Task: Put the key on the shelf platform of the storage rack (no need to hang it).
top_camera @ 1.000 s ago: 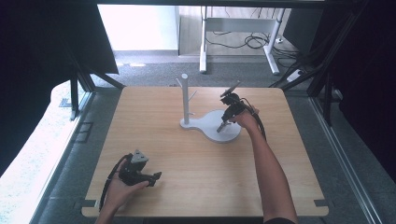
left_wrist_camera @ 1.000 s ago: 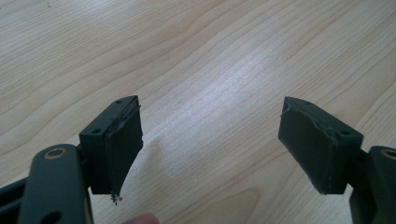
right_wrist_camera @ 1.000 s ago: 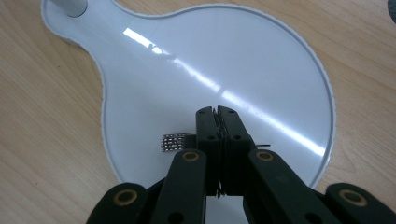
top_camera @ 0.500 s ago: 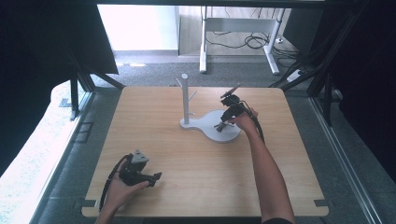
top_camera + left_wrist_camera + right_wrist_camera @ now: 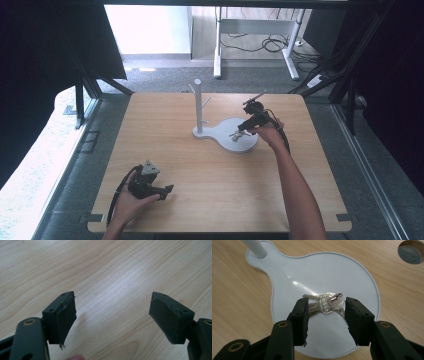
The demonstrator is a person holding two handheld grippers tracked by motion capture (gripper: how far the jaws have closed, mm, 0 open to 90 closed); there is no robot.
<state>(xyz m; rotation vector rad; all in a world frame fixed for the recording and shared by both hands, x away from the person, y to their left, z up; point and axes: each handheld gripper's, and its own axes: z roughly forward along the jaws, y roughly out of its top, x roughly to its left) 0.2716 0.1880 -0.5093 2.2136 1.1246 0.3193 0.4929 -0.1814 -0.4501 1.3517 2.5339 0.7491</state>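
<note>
The wooden surface (image 5: 210, 170) carries a white stand (image 5: 227, 135) whose round base holds a bunch of keys (image 5: 325, 303). The right tool (image 5: 325, 315) hangs over those keys, jaws spread either side of them. Near the front-left edge, the left tool (image 5: 112, 315) rests spread wide above bare wood.

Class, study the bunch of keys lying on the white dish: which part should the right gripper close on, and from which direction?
Grip the bunch of keys at the stacked heads beside the ring, coming straight down from above. The keys lie flat on the dish, so the blades offer no height; the right gripper already stands open astride the heads.
</note>
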